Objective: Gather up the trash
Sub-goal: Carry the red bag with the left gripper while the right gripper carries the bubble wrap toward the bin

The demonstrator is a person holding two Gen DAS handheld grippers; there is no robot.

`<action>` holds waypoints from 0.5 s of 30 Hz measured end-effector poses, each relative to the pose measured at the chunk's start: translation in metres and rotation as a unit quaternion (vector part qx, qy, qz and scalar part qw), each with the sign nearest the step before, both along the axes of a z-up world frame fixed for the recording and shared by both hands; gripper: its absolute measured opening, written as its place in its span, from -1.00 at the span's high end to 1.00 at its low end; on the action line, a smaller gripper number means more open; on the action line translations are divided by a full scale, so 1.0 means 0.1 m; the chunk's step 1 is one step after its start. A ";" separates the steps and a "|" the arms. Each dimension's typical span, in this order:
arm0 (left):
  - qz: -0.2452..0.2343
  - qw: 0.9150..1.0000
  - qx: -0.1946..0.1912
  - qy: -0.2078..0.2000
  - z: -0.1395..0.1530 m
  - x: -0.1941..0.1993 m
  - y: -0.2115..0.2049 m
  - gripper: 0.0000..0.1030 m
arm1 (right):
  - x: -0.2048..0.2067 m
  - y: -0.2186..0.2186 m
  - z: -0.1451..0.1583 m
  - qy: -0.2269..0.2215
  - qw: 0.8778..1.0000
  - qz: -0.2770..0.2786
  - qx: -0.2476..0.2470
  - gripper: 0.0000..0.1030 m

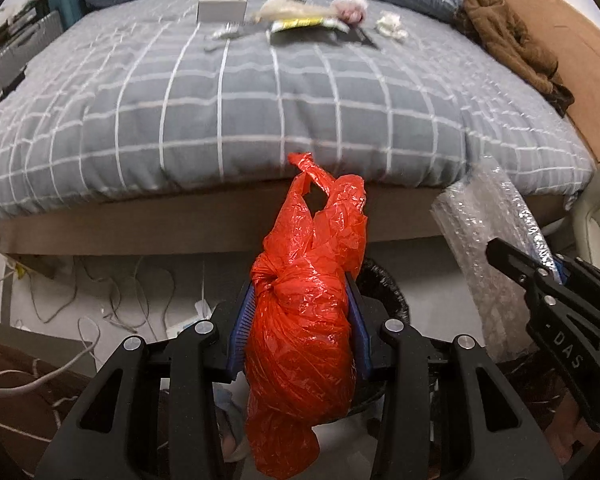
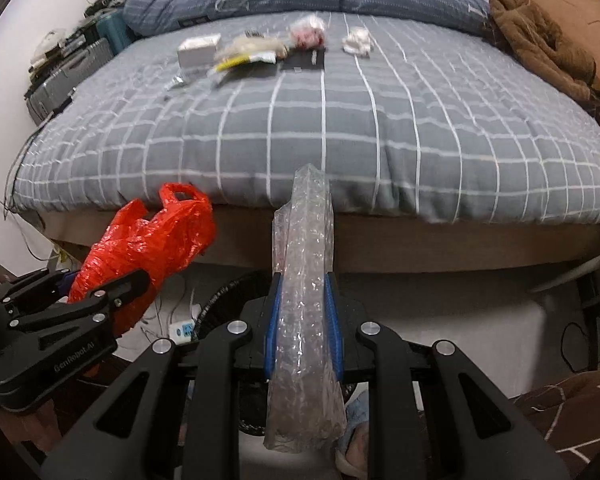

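The left tool (image 1: 300, 320) is clamping a knotted red plastic bag (image 1: 300, 312) between its blue pads, its jaws drawn in tight on the crumpled plastic. The bag's handles are sticking up past the fingertips, and its lower end is hanging below the jaws. The right tool (image 2: 303, 312) is likewise pinching a folded length of clear bubble wrap (image 2: 304, 280), which is standing up beyond the jaws and drooping beneath them. Both tools are hovering side by side just off the foot of the bed (image 2: 300, 132), above a black-lined bin (image 1: 384, 284) on the floor.

Writing is showing on the tool bodies: the left one, seen from the right wrist view, is carrying the word "GenRobot.AI" on its side, and the right one, seen from the left wrist view, is showing the letters "DAS".

More trash is lying well apart at the far end of the grey checked bedcover: a small white box (image 2: 198, 50), a yellow-edged wrapper (image 2: 244, 60) whose print is too blurred to read, a pinkish crumpled bag (image 2: 308, 32) and a wad of white tissue (image 2: 358, 42). A brown garment (image 2: 548, 48) is lying along the bed's right edge.
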State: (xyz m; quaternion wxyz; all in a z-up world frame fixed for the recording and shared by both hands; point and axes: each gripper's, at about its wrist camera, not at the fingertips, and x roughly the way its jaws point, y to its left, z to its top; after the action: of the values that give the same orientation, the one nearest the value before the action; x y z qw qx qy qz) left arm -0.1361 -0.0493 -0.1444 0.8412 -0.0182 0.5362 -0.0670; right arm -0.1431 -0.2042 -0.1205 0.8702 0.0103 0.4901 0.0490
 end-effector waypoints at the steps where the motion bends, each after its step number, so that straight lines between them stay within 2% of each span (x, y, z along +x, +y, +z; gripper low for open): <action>1: 0.000 1.000 0.002 0.002 -0.04 0.02 0.00 0.22 | 0.02 0.00 -0.04 0.005 1.000 0.000 -0.002 0.63; 9: -0.002 1.000 -0.005 0.029 -0.34 0.11 -0.03 0.22 | 0.14 -0.01 -0.38 0.050 0.999 -0.004 0.003 0.63; 15: 0.001 0.999 0.006 0.047 -0.55 0.17 -0.08 0.22 | 0.20 -0.05 -0.57 0.073 0.997 -0.013 0.003 0.63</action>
State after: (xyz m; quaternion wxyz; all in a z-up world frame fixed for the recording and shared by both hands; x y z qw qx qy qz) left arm -0.1188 -0.0572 -0.1994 0.8151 -0.0166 0.5758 -0.0623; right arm -0.1229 -0.2096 -0.1780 0.8326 0.0226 0.5521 0.0387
